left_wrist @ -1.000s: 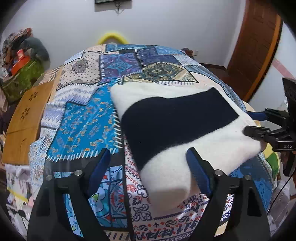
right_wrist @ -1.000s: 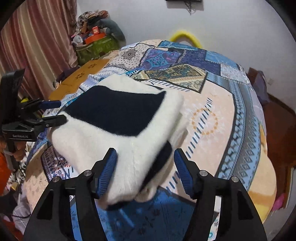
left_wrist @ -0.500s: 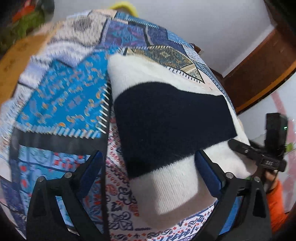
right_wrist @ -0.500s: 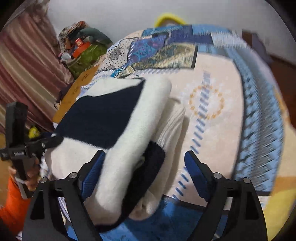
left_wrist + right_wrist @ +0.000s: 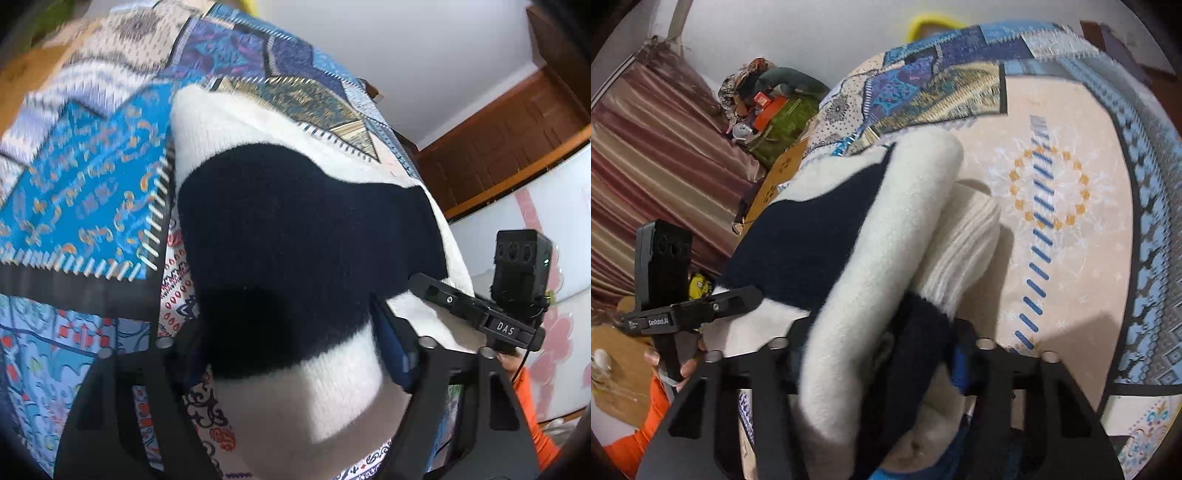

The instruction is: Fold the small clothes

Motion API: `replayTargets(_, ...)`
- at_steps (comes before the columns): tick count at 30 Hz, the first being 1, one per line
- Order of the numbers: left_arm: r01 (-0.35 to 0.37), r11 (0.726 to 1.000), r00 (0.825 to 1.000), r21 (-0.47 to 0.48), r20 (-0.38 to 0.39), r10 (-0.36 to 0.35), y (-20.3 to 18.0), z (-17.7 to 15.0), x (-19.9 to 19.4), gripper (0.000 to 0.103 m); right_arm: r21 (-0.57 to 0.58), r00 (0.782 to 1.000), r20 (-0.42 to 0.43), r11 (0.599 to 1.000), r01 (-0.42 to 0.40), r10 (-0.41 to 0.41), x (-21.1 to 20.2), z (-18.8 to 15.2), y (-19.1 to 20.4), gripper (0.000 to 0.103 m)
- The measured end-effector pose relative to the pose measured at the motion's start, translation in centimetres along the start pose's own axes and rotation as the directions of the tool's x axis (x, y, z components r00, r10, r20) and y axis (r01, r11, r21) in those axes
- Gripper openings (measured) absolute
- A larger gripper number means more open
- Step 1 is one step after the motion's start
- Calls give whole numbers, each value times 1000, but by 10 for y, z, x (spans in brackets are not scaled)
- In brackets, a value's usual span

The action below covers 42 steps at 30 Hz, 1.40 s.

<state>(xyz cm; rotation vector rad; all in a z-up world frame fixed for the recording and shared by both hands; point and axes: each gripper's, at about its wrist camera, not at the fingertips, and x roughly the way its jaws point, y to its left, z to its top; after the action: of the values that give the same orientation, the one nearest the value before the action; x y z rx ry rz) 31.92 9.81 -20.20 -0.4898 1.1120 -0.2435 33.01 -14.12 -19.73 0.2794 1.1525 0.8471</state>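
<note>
The folded garment (image 5: 303, 236), a cream knit with a broad black band, lies on the patchwork bedspread (image 5: 74, 177), bulked up in several layers. In the right wrist view I see it from its end: a thick cream fold (image 5: 886, 240) on top, a ribbed cream layer beneath and a black edge lower down, all stacked together.

My left gripper (image 5: 291, 354) sits over the near end of the bundle. Its jaws have just been closing, and the garment is between them; the right blue pad (image 5: 391, 354) lies against the cloth where black meets cream. The left finger is in shadow and mostly hidden behind the fabric, so I read this as a clamp on the garment, though only one contact is clear.

My right gripper (image 5: 879, 358) straddles the other end. Its jaws have also just been closing, and the stacked layers fill the gap; the fabric bulges out past the fingers on both sides, so it is pinched on the garment.

Each camera catches the opposite gripper at the far edge of the bundle, with a hand (image 5: 670, 363) and orange sleeve (image 5: 642, 435) behind it.

Outward: a striped curtain (image 5: 646, 155) at left, a pile of clutter (image 5: 768, 99) beyond the bed, a white wall (image 5: 406, 48) and a brown wooden door (image 5: 517, 136) at right.
</note>
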Motion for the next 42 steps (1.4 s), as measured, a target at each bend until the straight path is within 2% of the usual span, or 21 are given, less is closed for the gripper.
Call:
replayTargets(3,-12,999,999,40,33,11,-10,2,-19,68,-49,999,37,998,37,-35,-11,0,18,41)
replayTargets(8,-23,996,991,90,132,11,-19,7,-69,68,-101,995,96,994,33,-23,-27,9,47,39)
replayTargets(12,-22,995,981,102,192,2,-13,11,-106,68,-154,986,166,987,38,-12,-42,19,83,39)
replayTargets(16,-30,996,978,86,210,11,2,9,-121,68,-186,982,189,981,49,-13,-37,24,110,40)
replayTargets(21,-38,999,987,27,159,34,41,0,-105,68,-173,991,135,984,41,-17,-5,19,118,40)
replayTargets(27,-30,997,999,-74,36,32,97,-23,-57,70,-141,998,1,988,68,-68,50,4,101,41)
replayTargets(30,39,992,998,-117,54,-33,115,-30,-50,78,-151,998,9,986,66,-66,52,1,95,46)
replayTargets(32,48,991,997,-125,70,-39,121,-33,-51,82,-157,998,6,986,64,-63,49,2,94,51)
replayTargets(35,-3,994,996,-109,91,13,115,-37,-61,83,-161,998,7,984,70,-70,41,-1,94,57)
replayTargets(37,-56,995,992,-79,111,64,108,-37,-71,82,-173,996,26,981,92,-89,31,-6,100,57)
replayTargets(40,-166,986,971,-15,169,166,86,-39,-94,82,-213,989,74,967,138,-125,14,-11,108,57)
replayTargets(42,-212,977,953,14,223,204,71,-43,-116,82,-229,983,117,959,168,-144,-3,-11,114,57)
